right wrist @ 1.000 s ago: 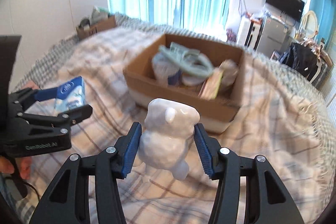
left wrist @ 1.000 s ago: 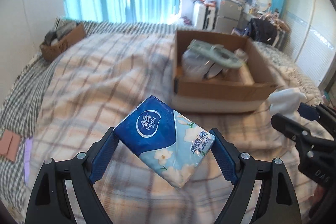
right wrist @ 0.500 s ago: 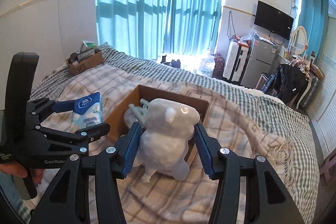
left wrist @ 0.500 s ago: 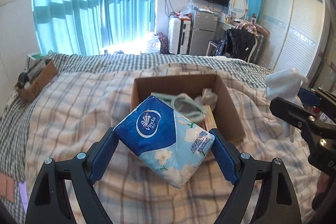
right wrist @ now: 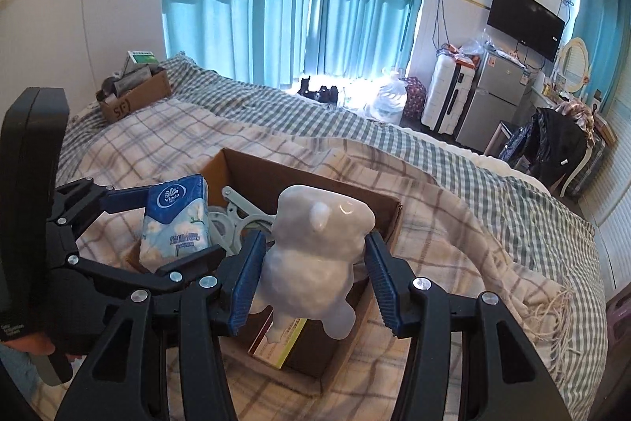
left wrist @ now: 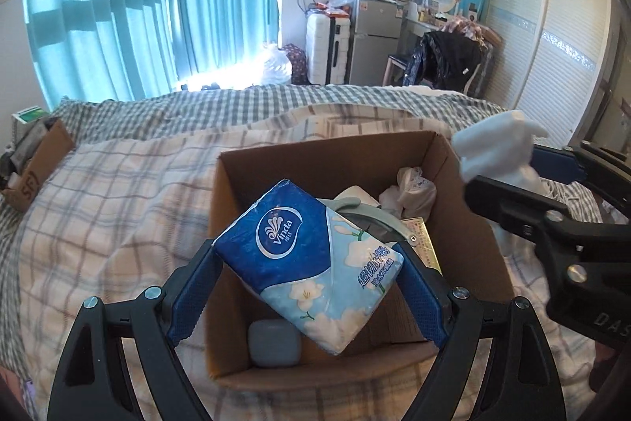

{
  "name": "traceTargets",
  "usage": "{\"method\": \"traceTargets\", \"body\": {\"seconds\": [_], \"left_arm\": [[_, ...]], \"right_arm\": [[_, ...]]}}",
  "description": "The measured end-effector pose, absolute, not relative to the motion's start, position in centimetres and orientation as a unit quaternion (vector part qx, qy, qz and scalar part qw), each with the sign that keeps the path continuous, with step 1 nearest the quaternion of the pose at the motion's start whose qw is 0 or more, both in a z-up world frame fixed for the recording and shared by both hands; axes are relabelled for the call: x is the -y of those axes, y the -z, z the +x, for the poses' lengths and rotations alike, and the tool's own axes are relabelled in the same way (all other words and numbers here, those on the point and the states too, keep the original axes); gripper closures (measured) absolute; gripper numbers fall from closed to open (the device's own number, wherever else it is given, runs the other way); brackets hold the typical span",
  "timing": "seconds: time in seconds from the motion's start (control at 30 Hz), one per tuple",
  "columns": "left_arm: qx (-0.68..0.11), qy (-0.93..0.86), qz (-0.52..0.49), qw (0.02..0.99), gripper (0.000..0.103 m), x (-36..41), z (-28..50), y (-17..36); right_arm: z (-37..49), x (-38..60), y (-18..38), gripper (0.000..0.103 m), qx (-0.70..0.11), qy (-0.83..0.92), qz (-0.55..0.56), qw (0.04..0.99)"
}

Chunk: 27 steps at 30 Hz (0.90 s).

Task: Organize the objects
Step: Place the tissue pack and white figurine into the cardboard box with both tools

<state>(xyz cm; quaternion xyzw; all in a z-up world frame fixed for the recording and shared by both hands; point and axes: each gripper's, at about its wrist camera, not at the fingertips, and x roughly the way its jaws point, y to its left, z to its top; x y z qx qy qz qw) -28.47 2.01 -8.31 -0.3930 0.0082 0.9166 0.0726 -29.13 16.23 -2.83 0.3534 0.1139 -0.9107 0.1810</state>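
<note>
My left gripper [left wrist: 307, 287] is shut on a blue Vinda tissue pack [left wrist: 307, 263] and holds it above the open cardboard box [left wrist: 236, 184] on the bed. The pack also shows in the right wrist view [right wrist: 177, 219]. My right gripper [right wrist: 311, 275] is shut on a white animal figurine [right wrist: 315, 255], held above the box's right side [right wrist: 386, 219]. The figurine shows in the left wrist view [left wrist: 497, 152] at the right. The box holds a grey plastic hanger [left wrist: 366, 212], a grey case [left wrist: 274, 344], a white bag [left wrist: 410, 188] and a yellow-edged packet [right wrist: 282, 342].
The box sits on a plaid blanket [left wrist: 118, 208] over the bed. A second small cardboard box [right wrist: 134, 97] with items stands at the bed's far left corner. Beyond the bed are teal curtains, a suitcase, a fridge and a wardrobe.
Both grippers have risen and moved forward over the cardboard box with their objects still held. The box now lies directly below the tissue pack and the figurine.
</note>
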Motion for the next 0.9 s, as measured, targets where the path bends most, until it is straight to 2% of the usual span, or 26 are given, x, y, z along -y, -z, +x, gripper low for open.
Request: {"method": "traceTargets", "body": {"seconds": [0.27,0.43,0.47,0.57,0.7,0.9], "left_arm": [[0.020,-0.907,-0.409,0.100,0.013,-1.8,-29.0,10.6],[0.019,-0.906,-0.412,0.100,0.007,-2.0,-28.9,10.9],[0.016,-0.907,-0.410,0.095,0.002,-2.0,-28.9,10.8],[0.011,-0.912,-0.399,0.089,0.000,-2.1,-28.5,10.2],[0.007,-0.914,-0.399,0.078,0.000,-2.0,-27.9,9.1],[0.007,-0.928,-0.365,0.067,0.000,-1.4,-25.6,5.3]], "right_arm": [[-30.9,-16.7,6.1,0.051,-0.107,0.902,0.380,0.175],[-31.1,-16.9,6.0,0.051,-0.097,0.902,0.383,0.175],[-31.0,-17.0,5.8,0.049,-0.095,0.904,0.380,0.172],[-30.7,-17.1,5.1,0.035,-0.091,0.909,0.372,0.168],[-29.8,-17.2,3.7,0.034,-0.087,0.914,0.362,0.162],[-27.1,-17.6,0.2,0.021,-0.076,0.928,0.334,0.148]]}}
